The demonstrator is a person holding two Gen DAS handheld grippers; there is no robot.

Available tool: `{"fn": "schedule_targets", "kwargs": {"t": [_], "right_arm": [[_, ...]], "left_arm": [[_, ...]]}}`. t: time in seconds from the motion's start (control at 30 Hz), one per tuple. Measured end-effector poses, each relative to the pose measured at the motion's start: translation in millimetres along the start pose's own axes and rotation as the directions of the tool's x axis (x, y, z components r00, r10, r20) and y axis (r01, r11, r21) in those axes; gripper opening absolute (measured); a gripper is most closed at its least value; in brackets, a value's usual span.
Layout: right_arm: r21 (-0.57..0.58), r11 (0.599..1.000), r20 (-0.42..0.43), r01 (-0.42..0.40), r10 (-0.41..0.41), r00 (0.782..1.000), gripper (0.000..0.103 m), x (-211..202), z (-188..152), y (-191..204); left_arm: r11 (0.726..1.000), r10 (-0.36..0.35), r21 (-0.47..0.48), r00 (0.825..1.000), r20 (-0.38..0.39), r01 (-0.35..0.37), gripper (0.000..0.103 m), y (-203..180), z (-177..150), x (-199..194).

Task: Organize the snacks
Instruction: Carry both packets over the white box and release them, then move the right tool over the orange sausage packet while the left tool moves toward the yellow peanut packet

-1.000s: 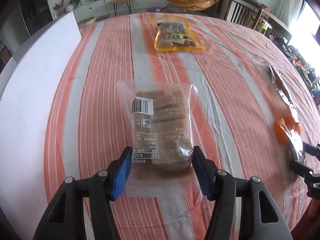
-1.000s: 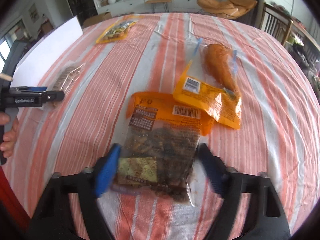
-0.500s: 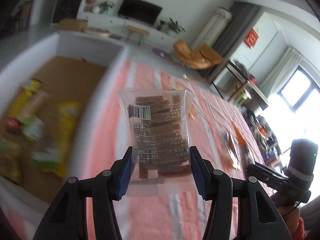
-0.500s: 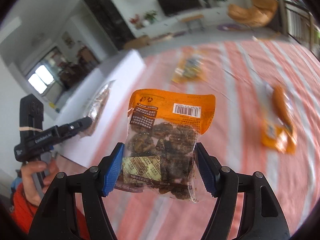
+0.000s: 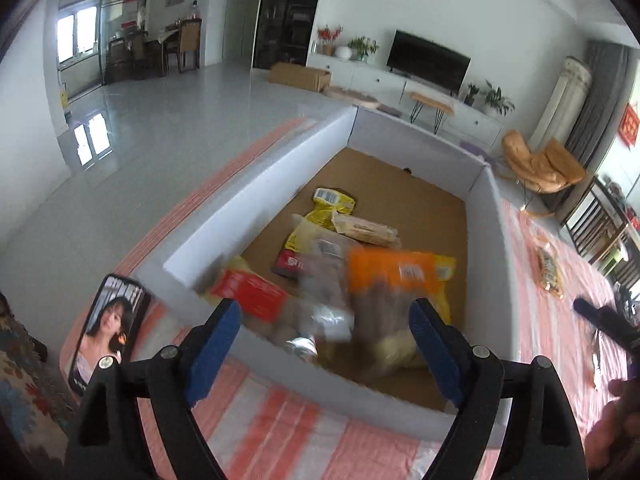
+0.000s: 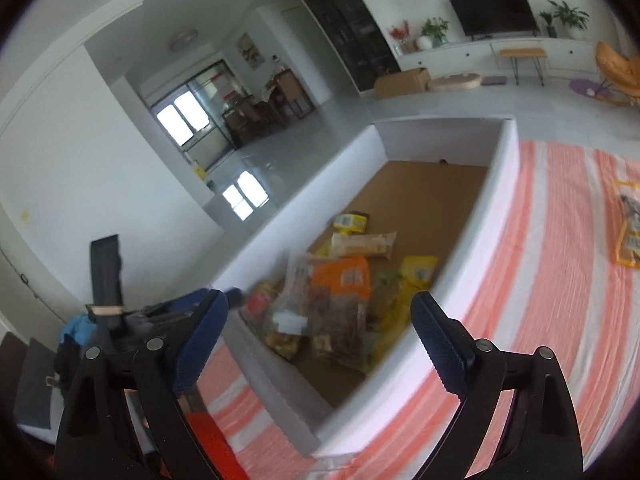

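Both grippers hang over a white box (image 5: pixel 256 200) with a brown floor that holds several snack packets. My left gripper (image 5: pixel 324 338) is opening, and nothing presses on its blue pads (image 5: pixel 216 334). Beyond it, blurred, a clear packet of brown biscuits (image 5: pixel 320 280) drops into the box. My right gripper (image 6: pixel 320 332) is opening too, its pads bare. The orange-topped packet of dark snacks (image 6: pixel 340 284) lies blurred in the box (image 6: pixel 472 256), beside the clear packet (image 6: pixel 294 280). The same orange packet (image 5: pixel 390 276) shows in the left wrist view.
The box stands on an orange-and-white striped tablecloth (image 6: pixel 552 280). A phone (image 5: pixel 106 332) lies by the box's near left corner. A yellow snack packet (image 6: pixel 628 224) remains out on the cloth (image 5: pixel 550 272). Floor drops away past the table edge on the left.
Both grippers lifted their packets off the table and swung left over the white box. Both jaws have spread, and the clear biscuit packet and the orange packet have left them.
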State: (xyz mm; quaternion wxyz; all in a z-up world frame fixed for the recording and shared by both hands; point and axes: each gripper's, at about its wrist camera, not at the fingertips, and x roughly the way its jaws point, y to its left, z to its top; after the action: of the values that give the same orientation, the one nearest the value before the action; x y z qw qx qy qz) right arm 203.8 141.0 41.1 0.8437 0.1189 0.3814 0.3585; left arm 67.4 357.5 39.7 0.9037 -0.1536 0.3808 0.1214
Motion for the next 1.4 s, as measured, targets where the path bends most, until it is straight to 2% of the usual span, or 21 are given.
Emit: {"fn": "schedule_targets", "kwargs": {"t": [0.07, 0.13, 0.2, 0.23, 0.3, 0.37, 0.43, 0.5, 0.6, 0.63, 0.7, 0.73, 0.77, 0.87, 0.93, 1.0, 1.4], "right_arm": [[-0.027, 0.996, 0.013, 0.084, -0.084, 0.996, 0.095, -17, -25, -22], [-0.082, 0.971, 0.008, 0.223, -0.223, 0.975, 0.095, -37, -56, -52], [-0.141, 0.915, -0.021, 0.378, -0.385, 0.923, 0.095, -56, -88, -87], [-0.162, 0.875, -0.048, 0.457, -0.47, 0.882, 0.094, -69, -105, -111], [-0.171, 0.812, -0.091, 0.557, -0.576, 0.812, 0.094, -99, -133, -151], [-0.152, 0.767, -0.106, 0.623, -0.64, 0.761, 0.094, -133, -154, -181], [-0.121, 0.731, -0.106, 0.672, -0.682, 0.723, 0.094, -156, -169, -200], [-0.073, 0.709, -0.104, 0.702, -0.705, 0.701, 0.094, -174, -182, -214], [-0.002, 0.703, -0.114, 0.711, -0.706, 0.699, 0.095, -181, -190, -226], [0.021, 0.71, -0.117, 0.703, -0.697, 0.708, 0.095, -187, -187, -232], [0.056, 0.705, -0.13, 0.707, -0.697, 0.705, 0.097, -192, -188, -237], [0.074, 0.707, -0.13, 0.703, -0.692, 0.71, 0.098, -194, -187, -241], [0.081, 0.697, -0.133, 0.712, -0.701, 0.701, 0.099, -196, -187, -242], [0.087, 0.693, -0.134, 0.715, -0.703, 0.698, 0.1, -196, -189, -238], [0.086, 0.693, -0.134, 0.715, -0.703, 0.698, 0.1, -195, -190, -238], [0.086, 0.693, -0.134, 0.715, -0.703, 0.698, 0.1, -195, -190, -240], [0.086, 0.694, -0.134, 0.715, -0.703, 0.698, 0.1, -195, -190, -240]], "left_arm": [[0.997, -0.069, 0.029, 0.997, 0.029, 0.069, 0.086, -25, -12, -11], [0.982, -0.173, 0.077, 0.984, 0.032, 0.17, 0.086, -50, -22, -25], [0.938, -0.314, 0.157, 0.95, 0.004, 0.309, 0.092, -102, -38, -36], [0.918, -0.355, 0.184, 0.935, -0.014, 0.351, 0.099, -119, -42, -39], [0.853, -0.447, 0.261, 0.891, -0.082, 0.452, 0.103, -174, -69, -38], [0.8, -0.477, 0.327, 0.864, -0.161, 0.503, 0.103, -220, -97, -24], [0.77, -0.451, 0.392, 0.864, -0.223, 0.503, 0.103, -259, -125, 1], [0.756, -0.416, 0.43, 0.87, -0.265, 0.493, 0.103, -283, -146, 27], [0.763, -0.323, 0.485, 0.902, -0.285, 0.427, 0.103, -307, -170, 62], [0.77, -0.3, 0.494, 0.913, -0.276, 0.403, 0.103, -310, -172, 72], [0.781, -0.279, 0.498, 0.923, -0.264, 0.378, 0.103, -315, -175, 84], [0.79, -0.262, 0.494, 0.929, -0.261, 0.362, 0.103, -316, -172, 94], [0.805, -0.24, 0.486, 0.935, -0.26, 0.342, 0.103, -317, -169, 102], [0.838, -0.211, 0.448, 0.942, -0.261, 0.312, 0.102, -303, -163, 117], [0.846, -0.194, 0.454, 0.954, -0.227, 0.28, 0.103, -302, -164, 118], [0.836, -0.147, 0.495, 0.965, -0.216, 0.238, 0.103, -307, -169, 118], [0.838, -0.153, 0.488, 0.964, -0.218, 0.243, 0.103, -302, -169, 111]]}}
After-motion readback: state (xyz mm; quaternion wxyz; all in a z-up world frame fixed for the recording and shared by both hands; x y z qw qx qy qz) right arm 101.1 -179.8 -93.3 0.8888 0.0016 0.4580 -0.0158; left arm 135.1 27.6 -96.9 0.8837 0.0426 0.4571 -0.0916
